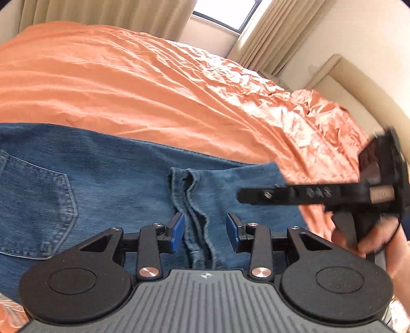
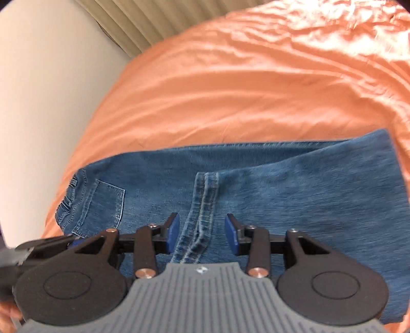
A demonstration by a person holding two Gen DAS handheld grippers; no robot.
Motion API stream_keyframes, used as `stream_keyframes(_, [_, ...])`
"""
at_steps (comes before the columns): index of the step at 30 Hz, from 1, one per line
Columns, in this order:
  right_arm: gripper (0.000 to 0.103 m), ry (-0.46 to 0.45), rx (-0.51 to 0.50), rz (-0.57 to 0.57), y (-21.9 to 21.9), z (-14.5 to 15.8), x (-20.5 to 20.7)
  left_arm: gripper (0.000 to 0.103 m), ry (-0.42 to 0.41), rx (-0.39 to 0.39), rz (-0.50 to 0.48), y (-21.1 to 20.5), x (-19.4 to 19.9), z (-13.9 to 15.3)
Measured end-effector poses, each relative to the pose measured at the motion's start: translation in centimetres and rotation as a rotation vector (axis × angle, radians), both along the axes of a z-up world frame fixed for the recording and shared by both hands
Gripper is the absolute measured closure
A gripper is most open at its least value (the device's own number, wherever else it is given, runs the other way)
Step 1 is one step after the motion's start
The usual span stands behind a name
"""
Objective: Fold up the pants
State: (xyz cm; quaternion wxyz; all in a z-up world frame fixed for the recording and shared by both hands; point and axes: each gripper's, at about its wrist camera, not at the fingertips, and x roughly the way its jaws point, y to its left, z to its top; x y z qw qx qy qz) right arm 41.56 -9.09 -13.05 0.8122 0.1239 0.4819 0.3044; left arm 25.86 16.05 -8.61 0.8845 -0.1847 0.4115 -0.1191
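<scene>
Left wrist view: blue denim pants (image 1: 123,179) lie folded on an orange sheet (image 1: 128,84), hems doubled between the parted left gripper (image 1: 205,231); right gripper (image 2: 202,231) likewise parted, unclamped.

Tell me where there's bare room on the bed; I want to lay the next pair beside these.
Free: the orange bedsheet beyond the blue denim jeans' far edge, up to the beige curtains. Crowded: the near edge, where the left gripper and right gripper straddle the stacked jean hems.
</scene>
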Motion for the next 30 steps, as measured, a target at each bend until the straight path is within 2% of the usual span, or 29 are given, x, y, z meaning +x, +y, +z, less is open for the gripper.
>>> stream_keyframes(4, [0.067,-0.087,-0.058,-0.092,-4.3,-1.0,-2.5,0.06,0.006,0.044,0.007,-2.0,2.1,-1.8])
stream_keyframes(8, [0.068,-0.138,-0.053,-0.222,-8.8,-2.9,-4.3,0.06,0.05,0.105,-0.005,-3.9,3.4,-4.2])
stream_keyframes(11, [0.067,-0.131,-0.029,-0.263,-12.0,-3.6,-3.9,0.072,0.101,0.143,0.008,-4.4,4.0,-5.8])
stream_keyframes(14, [0.068,-0.118,-0.017,-0.276,-13.8,-3.8,-2.9,0.077,0.12,0.128,0.015,-4.3,3.8,-6.6])
stream_keyframes(15, [0.068,-0.111,-0.014,-0.293,-14.3,-4.0,-2.5,0.091,0.114,0.127,0.019,-4.4,3.7,-6.6])
stream_keyframes(16, [0.067,-0.094,-0.014,-0.322,-15.1,-4.3,-2.1,0.099,0.096,0.145,0.03,-4.7,3.5,-6.3])
stream_keyframes(18, [0.068,-0.071,-0.021,-0.371,-16.3,-4.6,-1.6,0.1,0.02,0.176,0.056,-5.5,2.6,-5.0])
stream_keyframes(21, [0.083,-0.081,-0.035,-0.403,-17.5,-4.4,-1.7,0.1,-0.082,0.192,0.057,-6.2,1.8,-1.8])
stream_keyframes(23, [0.087,-0.085,-0.015,-0.402,-17.9,-4.1,-1.8,0.1,-0.065,0.218,0.065,-6.0,2.3,-0.9])
stream_keyframes(26, [0.09,-0.077,-0.027,-0.377,-17.5,-4.2,-2.2,0.1,-0.009,0.274,0.094,-5.5,3.4,-2.3])
stream_keyframes(30, [0.091,-0.08,-0.124,-0.321,-15.4,-5.3,-3.0,0.1,0.055,0.237,0.104,-4.9,4.2,-5.4])
